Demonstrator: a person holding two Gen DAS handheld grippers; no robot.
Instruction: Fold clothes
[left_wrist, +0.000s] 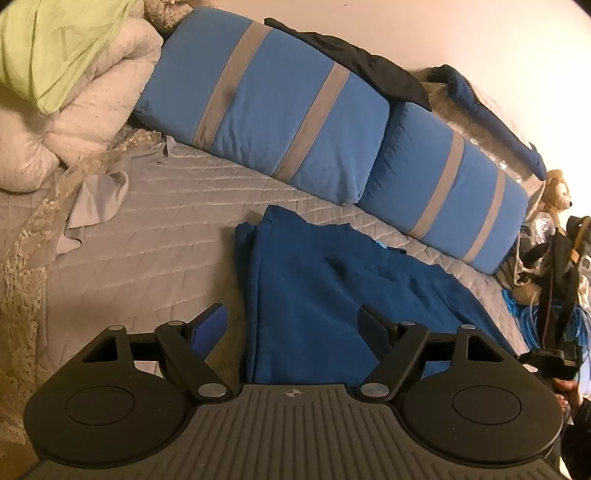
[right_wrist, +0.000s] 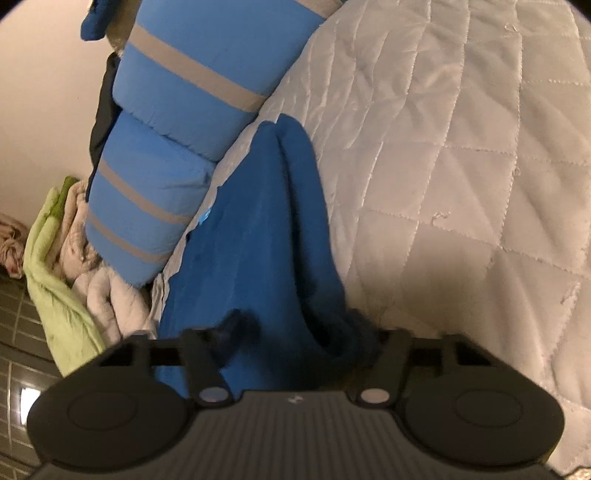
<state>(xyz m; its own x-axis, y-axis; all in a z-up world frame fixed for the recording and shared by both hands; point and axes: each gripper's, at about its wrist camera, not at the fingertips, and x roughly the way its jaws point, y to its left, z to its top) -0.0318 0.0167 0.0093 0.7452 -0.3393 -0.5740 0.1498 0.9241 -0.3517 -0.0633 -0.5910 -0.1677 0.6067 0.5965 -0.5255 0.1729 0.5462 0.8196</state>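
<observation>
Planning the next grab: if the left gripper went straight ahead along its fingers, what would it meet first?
Most likely the dark blue garment spread on the grey quilted bedspread: it lies directly between and beyond the open left gripper. Further on is the blue pillow with grey stripes. Depth is unclear.

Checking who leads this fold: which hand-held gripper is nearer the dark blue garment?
Right. The right hand-held gripper is in the dark blue garment, fabric bunched between its fingers. The left hand-held gripper hovers open above the garment's near edge, gripping nothing.
</observation>
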